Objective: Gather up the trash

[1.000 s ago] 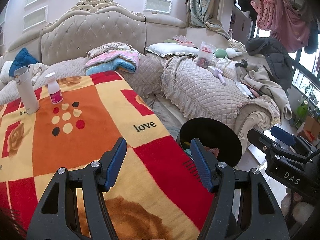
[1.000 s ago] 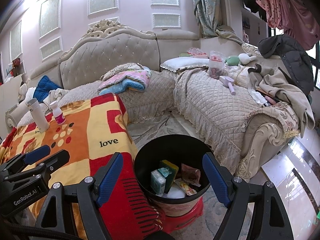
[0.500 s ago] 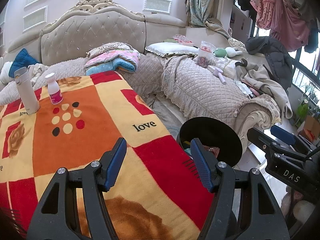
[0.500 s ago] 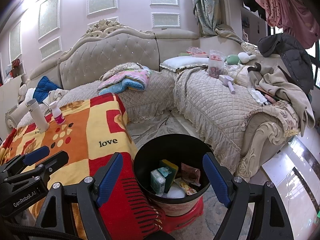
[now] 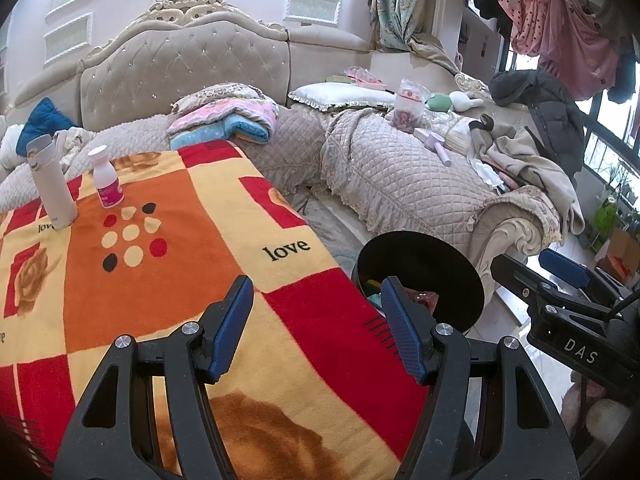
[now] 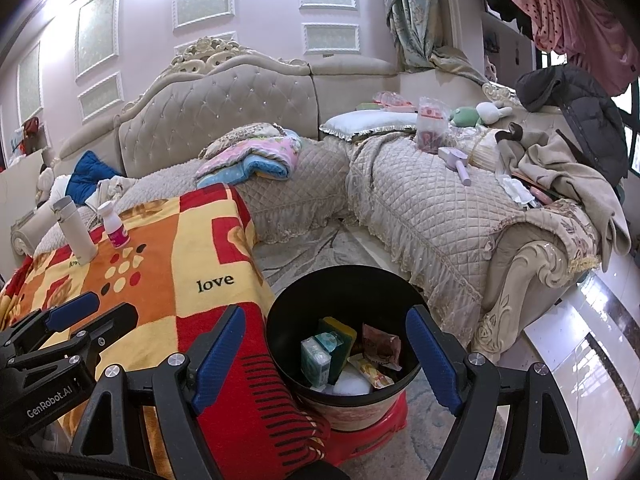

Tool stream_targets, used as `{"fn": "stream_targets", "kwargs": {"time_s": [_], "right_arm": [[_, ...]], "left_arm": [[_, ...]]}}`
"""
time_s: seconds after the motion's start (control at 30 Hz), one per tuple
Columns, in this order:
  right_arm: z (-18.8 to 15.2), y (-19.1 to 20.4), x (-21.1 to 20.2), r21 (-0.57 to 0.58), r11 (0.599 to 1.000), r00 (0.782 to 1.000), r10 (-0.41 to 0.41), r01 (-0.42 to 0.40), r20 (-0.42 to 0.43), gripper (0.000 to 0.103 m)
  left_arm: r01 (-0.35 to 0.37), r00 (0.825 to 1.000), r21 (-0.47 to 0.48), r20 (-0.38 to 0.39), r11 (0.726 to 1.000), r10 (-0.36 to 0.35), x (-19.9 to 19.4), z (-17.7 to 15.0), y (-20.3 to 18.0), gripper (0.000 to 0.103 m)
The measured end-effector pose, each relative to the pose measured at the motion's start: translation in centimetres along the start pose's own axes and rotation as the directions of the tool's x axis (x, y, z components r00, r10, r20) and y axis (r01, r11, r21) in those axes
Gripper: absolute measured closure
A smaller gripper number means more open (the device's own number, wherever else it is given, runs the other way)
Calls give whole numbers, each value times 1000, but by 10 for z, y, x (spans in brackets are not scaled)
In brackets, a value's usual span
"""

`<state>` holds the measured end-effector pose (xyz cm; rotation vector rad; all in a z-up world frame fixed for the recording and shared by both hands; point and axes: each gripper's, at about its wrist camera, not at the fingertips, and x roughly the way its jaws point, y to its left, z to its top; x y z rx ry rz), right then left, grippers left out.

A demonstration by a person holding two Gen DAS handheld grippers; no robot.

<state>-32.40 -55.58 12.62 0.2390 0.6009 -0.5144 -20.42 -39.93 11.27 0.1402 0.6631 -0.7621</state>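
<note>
Both grippers idle, bin already loaded

The left gripper (image 5: 316,324) and right gripper (image 6: 324,352) gape empty; the black bin (image 6: 344,280) sits near right, holding wrappers; reaching far-left could topple the small bottle (image 5: 107,184) or flask (image 5: 52,188).

Bin (image 5: 440,256): in the left wrist view, near rim and most of the contents hidden behind the left gripper (image 5: 316,320)'s right finger and the blanket (image 5: 160,280) edge.
Bin base (image 6: 360,420): in the right wrist view, partly hidden by the blanket's fringe; the red stand (image 6: 384,428) under it shows only in part.
Packets in the bin (image 6: 320,360): print too small to read.
Pink-labelled bottle (image 5: 107,184): label text unreadable.
Right gripper (image 5: 560,292): cut off by the left wrist view's right edge.
Bag on the sofa (image 6: 430,128): contents unclear.
Hanging clothes (image 6: 560,8): cut off at the top edge.
</note>
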Motion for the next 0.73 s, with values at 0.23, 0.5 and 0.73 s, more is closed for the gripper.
{"fn": "stream_targets", "kwargs": {"time_s": [0.23, 0.5, 0.73], "right_arm": [[-1, -1, 1, 2, 1000, 1000, -1, 1, -5, 22], [-2, -4, 4, -3, 1000, 1000, -1, 1, -17, 22], [1, 3, 8, -15, 1000, 1000, 6, -6, -28, 22]], "left_arm": [[3, 1000, -2, -5, 1000, -3, 1, 0, -1, 38], [9, 1000, -4, -6, 1000, -9, 2, -3, -4, 38], [-7, 1000, -2, 14, 1000, 7, -3, -9, -1, 38]]}}
